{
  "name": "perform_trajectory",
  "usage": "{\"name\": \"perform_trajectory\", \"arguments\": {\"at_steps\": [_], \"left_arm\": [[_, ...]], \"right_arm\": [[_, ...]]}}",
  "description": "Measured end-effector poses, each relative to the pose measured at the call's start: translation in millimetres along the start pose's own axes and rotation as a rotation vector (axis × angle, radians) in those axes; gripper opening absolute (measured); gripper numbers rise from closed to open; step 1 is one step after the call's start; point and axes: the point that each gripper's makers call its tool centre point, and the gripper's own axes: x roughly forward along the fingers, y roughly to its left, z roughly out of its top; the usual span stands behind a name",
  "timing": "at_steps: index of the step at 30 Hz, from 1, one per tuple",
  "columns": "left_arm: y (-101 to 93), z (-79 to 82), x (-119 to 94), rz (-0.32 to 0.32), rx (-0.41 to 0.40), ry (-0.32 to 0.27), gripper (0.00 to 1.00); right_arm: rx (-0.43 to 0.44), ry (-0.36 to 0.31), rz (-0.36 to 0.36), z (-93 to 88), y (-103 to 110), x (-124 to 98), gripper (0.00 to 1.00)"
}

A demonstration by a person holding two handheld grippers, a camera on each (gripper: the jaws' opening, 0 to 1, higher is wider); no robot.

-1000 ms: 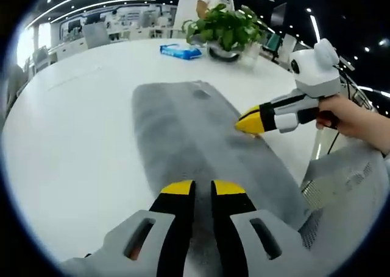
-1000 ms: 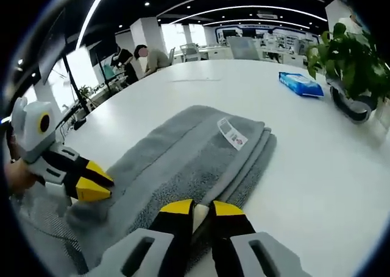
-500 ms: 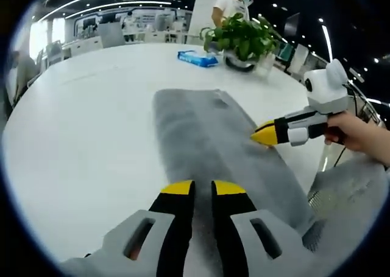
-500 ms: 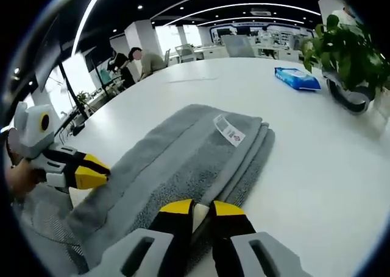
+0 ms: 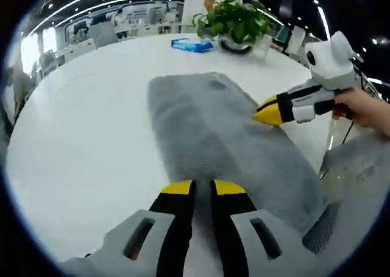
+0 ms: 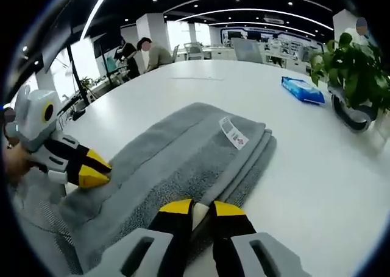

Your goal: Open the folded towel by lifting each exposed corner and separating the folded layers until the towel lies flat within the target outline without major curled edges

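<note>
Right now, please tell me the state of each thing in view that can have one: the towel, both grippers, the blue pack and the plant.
towel: still folded in layers, lying on the white table, label facing up
left gripper: jaws shut, at the towel's near edge
right gripper: jaws shut at the towel's edge
blue pack: lying flat
potted plant: upright

A large white table [image 6: 317, 167] with a curved edge carries everything. A grey towel [image 6: 183, 161], folded into a long strip with a white label [image 6: 234, 134] on top, lies on it, 1 end at the near edge. Toward the far edge lie a blue packet [image 6: 303, 89] and, just beside it, a potted plant [image 5: 234, 26] in a dark bowl-shaped pot.
</note>
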Motion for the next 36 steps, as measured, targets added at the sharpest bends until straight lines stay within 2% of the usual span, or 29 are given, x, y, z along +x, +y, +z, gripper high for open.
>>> {"name": "perform_trajectory", "arguments": {"at_steps": [3,8,10,20,27,29,32,36], "left_arm": [[-3.6,0.4,0,0.013,0.109,-0.014,0.1],[-0.9,-0.6,0,-0.013,0.004,-0.023,0.1],[0.4,-0.7,0,-0.024,-0.025,-0.02,0.1],[-0.5,-1.0,0,-0.027,-0.039,-0.021,0.1],[-1.4,-1.3,0,-0.026,-0.074,-0.001,0.1],[-1.4,-1.3,-1,-0.025,-0.066,0.006,0.09],[-0.7,-0.1,-3,-0.022,-0.075,0.013,0.09],[2.3,2.4,-6,-0.023,-0.117,0.008,0.08]], "right_arm": [[0.013,0.001,0.006,0.0,1,-4,0.09],[0.045,-0.036,0.026,4.8,5,-12,0.1],[0.056,-0.032,0.038,3.4,6,-12,0.12],[0.091,-0.009,0.033,-2.9,3,-8,0.11],[0.171,0.0,0.056,-6.6,4,-11,0.07],[0.141,-0.004,0.039,-5.5,2,-13,0.0],[0.127,-0.005,0.041,-3.9,4,-13,0.0],[0.003,-0.01,0.004,2.2,4,-14,0.0]]}}
